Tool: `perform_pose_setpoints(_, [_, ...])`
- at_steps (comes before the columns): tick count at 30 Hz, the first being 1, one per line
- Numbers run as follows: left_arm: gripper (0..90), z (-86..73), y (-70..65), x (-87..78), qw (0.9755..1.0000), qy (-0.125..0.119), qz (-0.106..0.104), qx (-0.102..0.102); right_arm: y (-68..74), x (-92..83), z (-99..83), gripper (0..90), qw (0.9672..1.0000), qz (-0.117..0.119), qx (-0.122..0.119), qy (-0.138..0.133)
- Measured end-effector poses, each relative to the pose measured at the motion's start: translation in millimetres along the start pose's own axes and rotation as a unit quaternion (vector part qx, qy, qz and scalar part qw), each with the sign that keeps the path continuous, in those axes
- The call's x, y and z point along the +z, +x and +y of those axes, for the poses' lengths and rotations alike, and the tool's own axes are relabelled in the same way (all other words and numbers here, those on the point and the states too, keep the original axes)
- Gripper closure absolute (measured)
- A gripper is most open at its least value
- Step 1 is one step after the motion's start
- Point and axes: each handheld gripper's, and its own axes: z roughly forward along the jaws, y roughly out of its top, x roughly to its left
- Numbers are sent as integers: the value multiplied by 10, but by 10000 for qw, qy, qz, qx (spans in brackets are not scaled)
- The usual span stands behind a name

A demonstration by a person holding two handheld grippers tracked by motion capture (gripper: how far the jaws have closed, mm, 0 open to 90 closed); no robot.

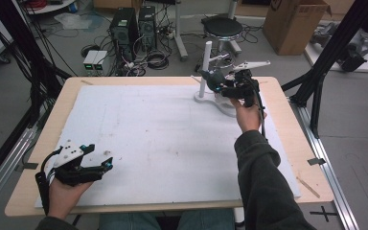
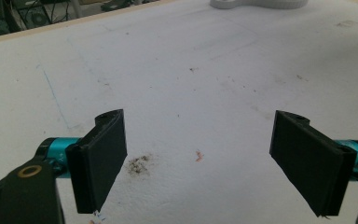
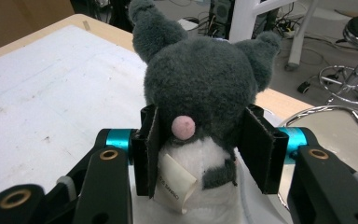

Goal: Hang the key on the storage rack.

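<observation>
Between the black jaws of the right gripper sits a grey plush toy, squeezed on both sides, its pink nose and a paper tag facing the camera and its ears rising beyond the fingertips. A white stand rises just beside it at the table's far edge. The left gripper hovers with jaws spread wide, bare white board between them.

High view: above my side, facing forward and down over the whole table. Each gripper view rides close behind its jaws. All three share the white mat.
</observation>
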Motion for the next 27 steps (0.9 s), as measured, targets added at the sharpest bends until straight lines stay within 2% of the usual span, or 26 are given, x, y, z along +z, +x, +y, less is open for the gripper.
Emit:
perform_pose_setpoints(13, [190, 0, 4, -2, 10000, -4, -5, 4, -7, 36, -24, 522, 10000, -54, -8, 49])
perform_pose_setpoints(21, [190, 0, 1, 0, 10000, -2, -4, -5, -30, 70, -100, 522, 9999, -26, 120, 102])
perform_pose_setpoints(27, [190, 0, 4, -2, 10000, -1, 0, 0, -40, 75, -106, 522, 9998, -25, 112, 131])
